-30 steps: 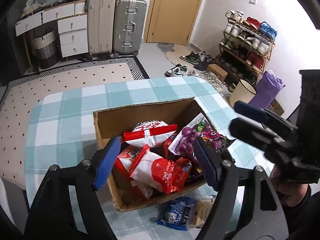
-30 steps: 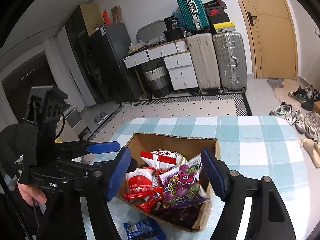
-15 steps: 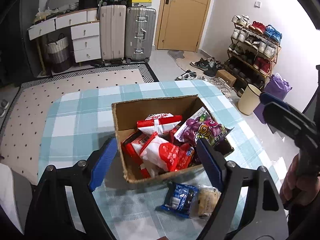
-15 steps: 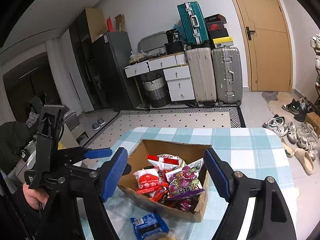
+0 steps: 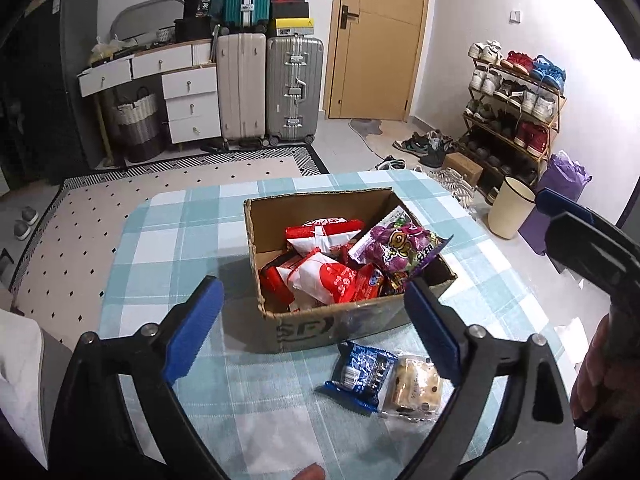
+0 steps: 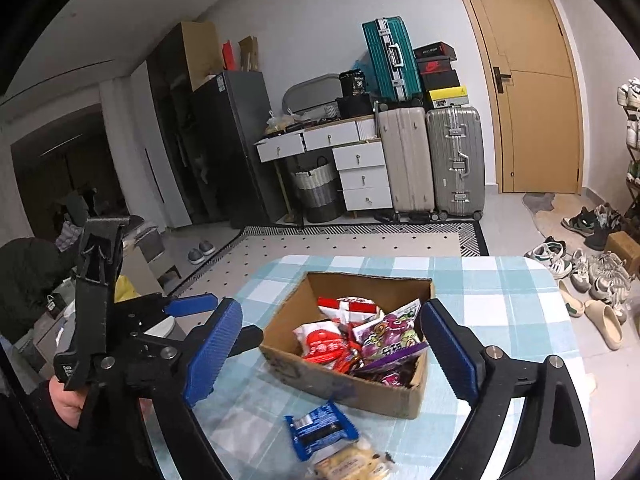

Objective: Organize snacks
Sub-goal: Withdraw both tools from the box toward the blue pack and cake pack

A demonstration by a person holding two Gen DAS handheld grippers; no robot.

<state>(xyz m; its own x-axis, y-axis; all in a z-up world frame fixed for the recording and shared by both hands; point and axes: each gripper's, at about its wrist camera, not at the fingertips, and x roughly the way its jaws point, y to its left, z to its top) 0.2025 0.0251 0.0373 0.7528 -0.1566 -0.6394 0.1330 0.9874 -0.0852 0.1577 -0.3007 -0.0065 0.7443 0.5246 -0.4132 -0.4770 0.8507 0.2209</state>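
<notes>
**Two spread grippers above a snack box on a checked table**

Nearest the viewer, the left gripper (image 5: pixel 312 328) has its black arms and ridged blue pads spread wide, with nothing between them; its jaws have just been opening. The right gripper (image 6: pixel 334 352) stands the same way, wide and empty, its jaws also just opened. Each is held by a person's hand at the frame edge.

Just below the grippers, on a tablecloth (image 5: pixel 160 248) of pale teal and white checks, lie two small snack packs side by side and touching: a glossy blue wrapper (image 5: pixel 360 372) and a clear packet of pale biscuit (image 5: pixel 416 388). Both sit just in front of the box, outside it.

Beyond them stands an open cardboard box (image 5: pixel 304 328), brown, rectangular, flaps off, its rim rough. It is piled with crinkled foil bags: a purple bag with cartoon print (image 5: pixel 400 240) tilted against the right wall, a red-and-white pouch (image 5: pixel 324 276) in the middle, and another red-and-white bag (image 5: pixel 324 232) toward the back.

Farther off, on the floor, are a patterned rug (image 5: pixel 160 176), two upright hard-shell suitcases (image 5: pixel 294 88), white drawers (image 5: pixel 188 96), a wooden door (image 5: pixel 376 40) and a shoe rack (image 5: pixel 516 104).
</notes>
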